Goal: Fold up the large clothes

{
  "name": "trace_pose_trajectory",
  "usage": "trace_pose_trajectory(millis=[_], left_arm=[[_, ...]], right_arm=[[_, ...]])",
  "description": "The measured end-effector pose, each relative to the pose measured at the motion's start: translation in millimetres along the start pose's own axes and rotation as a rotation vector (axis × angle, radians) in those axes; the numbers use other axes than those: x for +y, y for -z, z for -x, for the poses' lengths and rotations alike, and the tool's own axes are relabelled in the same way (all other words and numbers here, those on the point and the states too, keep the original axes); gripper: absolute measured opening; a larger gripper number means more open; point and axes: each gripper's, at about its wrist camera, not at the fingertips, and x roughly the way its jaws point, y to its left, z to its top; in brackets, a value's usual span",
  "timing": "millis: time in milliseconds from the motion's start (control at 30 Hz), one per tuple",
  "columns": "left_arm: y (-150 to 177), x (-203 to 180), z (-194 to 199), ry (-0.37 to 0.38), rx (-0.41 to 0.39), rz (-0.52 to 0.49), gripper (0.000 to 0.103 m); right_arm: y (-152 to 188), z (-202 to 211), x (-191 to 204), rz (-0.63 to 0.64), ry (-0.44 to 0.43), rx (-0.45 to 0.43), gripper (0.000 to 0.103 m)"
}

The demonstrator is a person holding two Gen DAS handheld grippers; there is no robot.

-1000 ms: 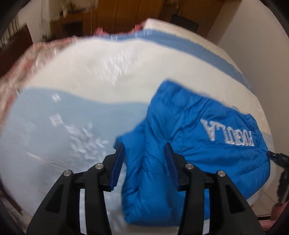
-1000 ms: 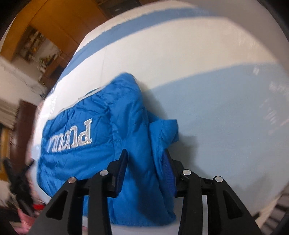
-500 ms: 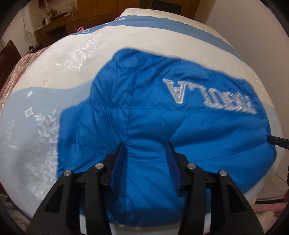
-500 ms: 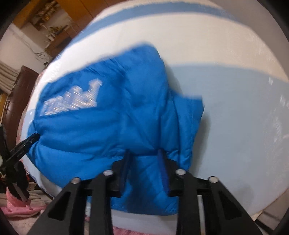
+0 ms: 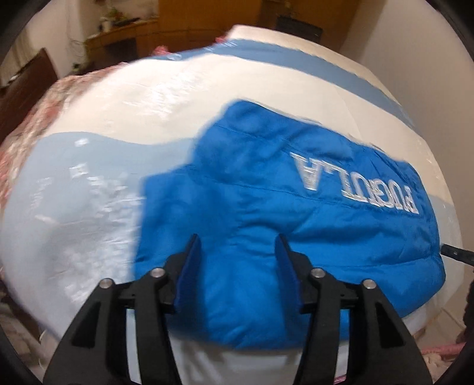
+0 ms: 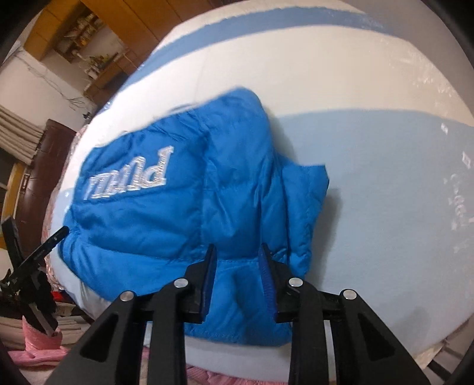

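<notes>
Blue puffer jacket [image 5: 266, 213] lies folded into a bundle on the bed [image 5: 118, 124], at its near edge, silver lettering [image 5: 355, 186] facing up. Bed cover is white with light blue bands; the jacket sits partly on a pale blue band, partly on white. Near hem of the jacket hangs a bit over the bed's near edge.

Left gripper [image 5: 238, 245]: fingers apart, one on each side of a raised ridge of jacket fabric at the near edge. Pads not pressing the fabric that I can tell; wide gap.

Right gripper [image 6: 237, 254]: fingers closer together, straddling the jacket's seamed hem at the near edge, fabric bunched between them. Looks pinched on the jacket, pads touching cloth on both sides.

In the right view a sleeve or flap [image 6: 305, 192] sticks out toward the bed's right side. The left gripper's tip [image 6: 56, 234] shows at the jacket's left end. Pink cloth [image 6: 35, 349] on the floor below the near edge. Wooden furniture [image 5: 207, 26] beyond the bed's far edge. Both views slightly blurred.
</notes>
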Motion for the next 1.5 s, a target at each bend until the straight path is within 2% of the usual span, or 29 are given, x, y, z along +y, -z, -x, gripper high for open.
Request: trace_pose_trajectory(millis=[100, 200, 267, 333, 400, 500, 567, 700, 800, 867, 967, 1000, 1067, 1133, 1200, 1267, 1367, 1500], left_arm=[[9.4, 27.4, 17.2, -0.049, -0.002, 0.066, 0.058], [17.4, 53.7, 22.5, -0.041, 0.011, 0.150, 0.061], [23.6, 69.7, 22.4, 0.009, 0.019, 0.227, 0.064], [28.7, 84.5, 18.6, 0.092, 0.027, 0.299, 0.067], [33.0, 90.0, 11.3, 0.137, 0.029, 0.349, 0.068], [29.2, 94.6, 0.7, 0.178, 0.023, 0.382, 0.068], [22.5, 97.7, -9.9, 0.232, 0.028, 0.397, 0.071], [11.2, 101.7, -35.8, 0.254, 0.055, 0.393, 0.074], [5.5, 103.0, -54.9, 0.334, 0.082, 0.406, 0.074], [1.4, 100.3, -66.4, 0.381, 0.101, 0.401, 0.067], [-5.7, 94.0, -77.4, 0.408, 0.125, 0.389, 0.050], [-8.6, 90.4, -77.1, 0.408, 0.122, 0.369, 0.046], [-12.1, 85.7, -70.6, 0.412, 0.118, 0.368, 0.030], [-14.8, 82.8, -55.8, 0.431, 0.092, 0.373, 0.023], [-18.3, 78.9, -37.1, 0.434, 0.057, 0.334, 0.022], [-18.8, 74.7, -31.5, 0.418, 0.059, 0.308, 0.022], [-16.6, 75.5, -49.5, 0.384, 0.112, 0.295, 0.022], [-13.4, 79.1, -69.8, 0.392, 0.149, 0.305, 0.025]], right_arm=[[3.4, 6.7, 8.5, 0.027, -0.007, 0.005, 0.030], [6.7, 1.9, 14.0, 0.054, -0.001, 0.022, 0.030], [6.7, -1.9, 12.6, 0.052, 0.000, 0.036, 0.030], [7.3, -7.6, 7.5, 0.043, 0.008, 0.058, 0.030], [7.9, -12.9, 4.7, 0.046, 0.008, 0.073, 0.030], [5.5, -18.8, 4.4, 0.053, 0.014, 0.087, 0.030], [3.7, -22.9, 5.6, 0.061, 0.022, 0.095, 0.030], [3.5, -26.1, 7.2, 0.070, 0.033, 0.102, 0.030], [3.6, -28.2, 4.9, 0.057, 0.029, 0.109, 0.030], [3.2, -30.6, 3.9, 0.046, 0.025, 0.114, 0.030], [2.4, -34.5, 2.3, 0.028, 0.029, 0.124, 0.029], [2.2, -34.8, 2.7, 0.025, 0.031, 0.125, 0.029], [2.1, -35.0, 3.5, 0.017, 0.038, 0.128, 0.029], [2.1, -34.8, 3.3, 0.005, 0.047, 0.131, 0.029], [1.5, -35.5, 2.6, -0.010, 0.053, 0.133, 0.029], [1.2, -36.8, 1.9, -0.026, 0.061, 0.135, 0.029], [-0.8, -38.7, 2.4, -0.031, 0.073, 0.138, 0.029], [-3.4, -42.8, 2.7, -0.037, 0.083, 0.145, 0.029]])
